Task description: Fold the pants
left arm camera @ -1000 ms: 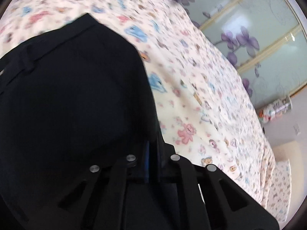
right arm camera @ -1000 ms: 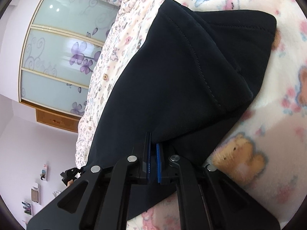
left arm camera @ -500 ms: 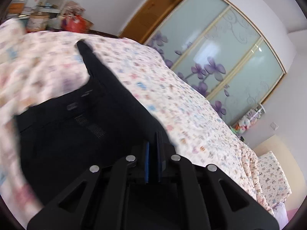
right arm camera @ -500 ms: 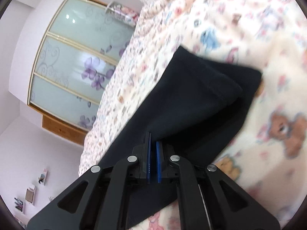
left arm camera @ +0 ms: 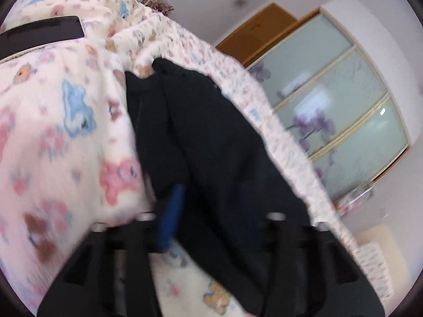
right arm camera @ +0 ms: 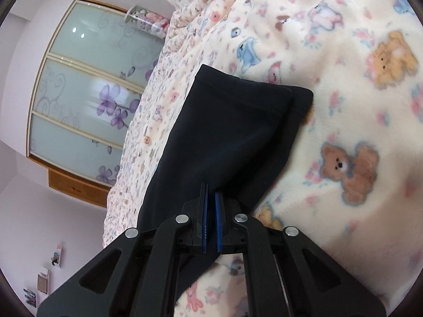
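Dark navy pants lie on a cream blanket with a bear print. In the left wrist view my left gripper stands open, its jaws wide apart, with the pants cloth lying across the gap; the right pad is hidden by cloth. In the right wrist view the pants run away toward the leg hems. My right gripper is shut on the pants' edge, the blue pads nearly together with cloth between them.
The bed is covered by the bear blanket. A wardrobe with frosted floral sliding doors stands beyond the bed. A dark flat object lies on the blanket at the far left. Plush toys sit near the wardrobe.
My left gripper has opened and let go of the pants, and its view has swung sharply. My right gripper stays shut on the pants and has pulled back a little.
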Demonstrator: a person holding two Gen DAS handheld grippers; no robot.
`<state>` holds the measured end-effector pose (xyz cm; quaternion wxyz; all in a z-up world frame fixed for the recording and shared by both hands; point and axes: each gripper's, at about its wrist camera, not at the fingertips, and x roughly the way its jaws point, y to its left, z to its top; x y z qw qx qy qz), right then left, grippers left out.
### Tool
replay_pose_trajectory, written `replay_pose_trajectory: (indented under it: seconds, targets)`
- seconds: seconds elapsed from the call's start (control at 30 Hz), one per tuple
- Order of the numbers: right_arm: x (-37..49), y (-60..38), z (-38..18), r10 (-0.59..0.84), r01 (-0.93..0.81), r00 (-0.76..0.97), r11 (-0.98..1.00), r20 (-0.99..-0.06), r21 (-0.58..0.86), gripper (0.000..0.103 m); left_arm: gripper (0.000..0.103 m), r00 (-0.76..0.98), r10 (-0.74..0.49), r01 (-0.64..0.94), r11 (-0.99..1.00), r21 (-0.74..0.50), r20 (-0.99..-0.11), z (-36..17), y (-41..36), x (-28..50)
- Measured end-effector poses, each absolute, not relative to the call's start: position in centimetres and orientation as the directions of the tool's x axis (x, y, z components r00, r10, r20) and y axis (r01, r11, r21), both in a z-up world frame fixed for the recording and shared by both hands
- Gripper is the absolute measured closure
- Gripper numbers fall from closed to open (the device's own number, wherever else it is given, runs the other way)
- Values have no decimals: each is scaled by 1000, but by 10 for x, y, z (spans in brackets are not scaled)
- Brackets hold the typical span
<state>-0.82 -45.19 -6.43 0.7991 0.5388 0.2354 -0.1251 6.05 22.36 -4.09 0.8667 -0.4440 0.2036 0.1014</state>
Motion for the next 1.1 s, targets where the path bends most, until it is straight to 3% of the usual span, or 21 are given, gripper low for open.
replay_pose_trajectory:
  seconds: [0.03,0.13,0.33,0.47,0.6,0.67,0.7,0.77,0.8,1.0,1.1]
  targets:
    - [-8,-453,-65,64,450,858,384,-510,806,98,36,903,-20,-341,573,-746,-428,-40,229,62]
    - [-10,-458,-69,96,439,862,350,-498,828,96,26,908,-52,-321,550,-771,-415,-35,246,70]
    - [-5,-462,-74,122,439,858,329,-499,836,91,17,906,-151,-285,472,-834,-395,-45,276,94]
    - [-1,-459,-70,131,420,863,351,-488,837,76,15,903,-190,-276,430,-860,-385,-56,289,113]
    - [3,-456,-67,128,416,859,389,-496,822,75,16,923,-202,-231,391,-891,-327,-60,294,122]
    - [3,-456,-65,119,415,860,406,-497,814,75,23,930,-189,-225,383,-896,-314,-59,297,126]
    - [2,-456,-64,113,415,860,414,-498,810,75,37,928,-181,-236,393,-889,-327,-58,296,128]
    - [3,-456,-62,98,421,857,434,-506,797,75,87,917,-170,-269,402,-875,-360,-61,298,132]
    - [3,-455,-62,92,424,856,437,-509,793,75,96,911,-170,-288,390,-875,-376,-64,300,131]
    - [4,-458,-65,88,429,857,423,-507,798,75,96,923,-48,-316,470,-824,-381,-36,286,86]
    - [-2,-464,-71,105,416,871,362,-480,834,75,96,889,20,-406,496,-768,-457,-36,278,75]
